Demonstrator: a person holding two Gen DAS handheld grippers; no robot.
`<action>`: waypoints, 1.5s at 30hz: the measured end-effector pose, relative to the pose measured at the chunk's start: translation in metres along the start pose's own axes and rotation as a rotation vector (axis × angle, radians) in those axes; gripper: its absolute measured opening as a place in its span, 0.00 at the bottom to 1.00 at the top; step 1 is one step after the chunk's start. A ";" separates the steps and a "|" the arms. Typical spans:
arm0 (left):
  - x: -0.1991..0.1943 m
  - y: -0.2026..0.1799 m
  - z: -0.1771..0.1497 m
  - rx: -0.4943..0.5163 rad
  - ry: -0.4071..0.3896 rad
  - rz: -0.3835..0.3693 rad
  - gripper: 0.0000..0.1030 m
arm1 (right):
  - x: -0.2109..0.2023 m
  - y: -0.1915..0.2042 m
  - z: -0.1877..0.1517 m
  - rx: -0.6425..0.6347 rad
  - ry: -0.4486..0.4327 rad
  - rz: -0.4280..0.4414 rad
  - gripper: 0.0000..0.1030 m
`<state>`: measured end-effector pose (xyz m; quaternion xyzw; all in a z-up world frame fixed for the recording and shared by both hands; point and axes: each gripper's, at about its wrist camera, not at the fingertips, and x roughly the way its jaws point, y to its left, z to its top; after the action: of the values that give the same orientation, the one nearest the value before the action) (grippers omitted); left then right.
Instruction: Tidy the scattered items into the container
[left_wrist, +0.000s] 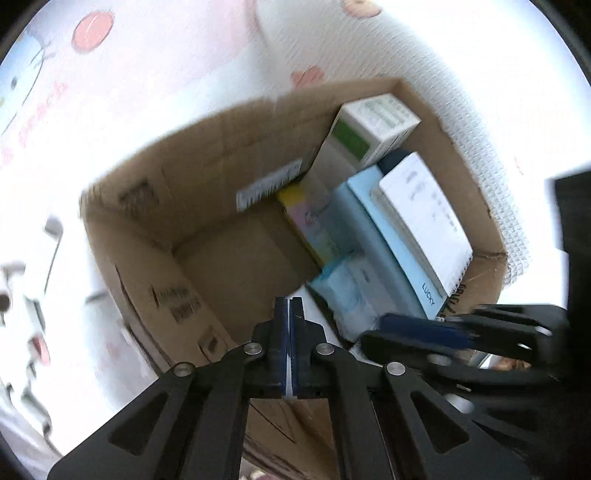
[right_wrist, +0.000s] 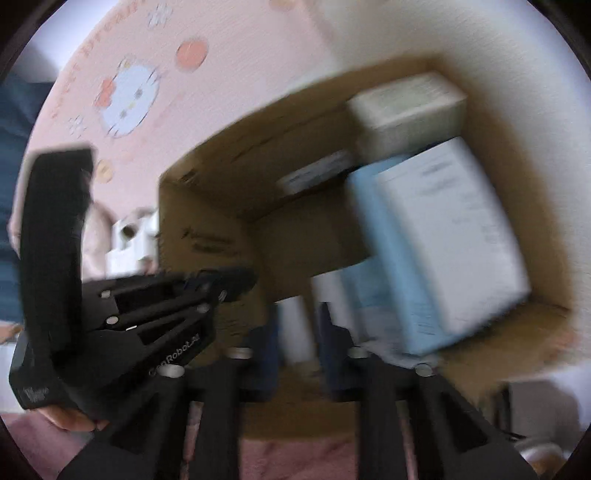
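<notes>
Hovering over the cardboard box, the left gripper has its blue pads pressed flat together with nothing between them, so it is fully closed and empty. Box sits on a pale patterned cloth with pink dots and a cartoon cat print.

Inside the box, stacked along its right wall: a white-and-green carton, a light blue book marked LUCKY on the spine, a white spiral notebook on top of it, a pastel yellowish pack and a pale blue tissue-like pack. Left half of the box floor is bare cardboard.

Right gripper comes in over the near edge of the box. Its jaws stand narrow with something white between them, but the right wrist view is badly blurred: cannot tell if the pads actually press on it, or what it is.

Step, as I read it: placing phase, most items already in the container, left side done with a drop, right side possibly carrying one more.

Next move calls for lowering the right gripper over the bare floor area, clear of the leaning books, and keeping both tools apart since they crowd the same corner. Loose items outside the box: not identifiable here.
</notes>
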<state>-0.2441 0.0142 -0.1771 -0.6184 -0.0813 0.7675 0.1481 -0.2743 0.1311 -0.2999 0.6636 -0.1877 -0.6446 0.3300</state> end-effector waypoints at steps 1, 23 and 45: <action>0.002 -0.001 0.002 0.009 -0.015 -0.003 0.01 | 0.013 -0.001 0.005 0.013 0.037 -0.027 0.13; 0.003 0.027 0.027 0.073 -0.199 -0.049 0.01 | 0.152 -0.020 0.063 0.240 0.290 -0.177 0.13; -0.008 0.038 0.021 -0.014 -0.195 -0.098 0.01 | 0.138 0.004 0.016 0.054 0.421 -0.388 0.12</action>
<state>-0.2680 -0.0233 -0.1764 -0.5373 -0.1308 0.8152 0.1723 -0.2756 0.0321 -0.3973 0.8149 -0.0017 -0.5385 0.2143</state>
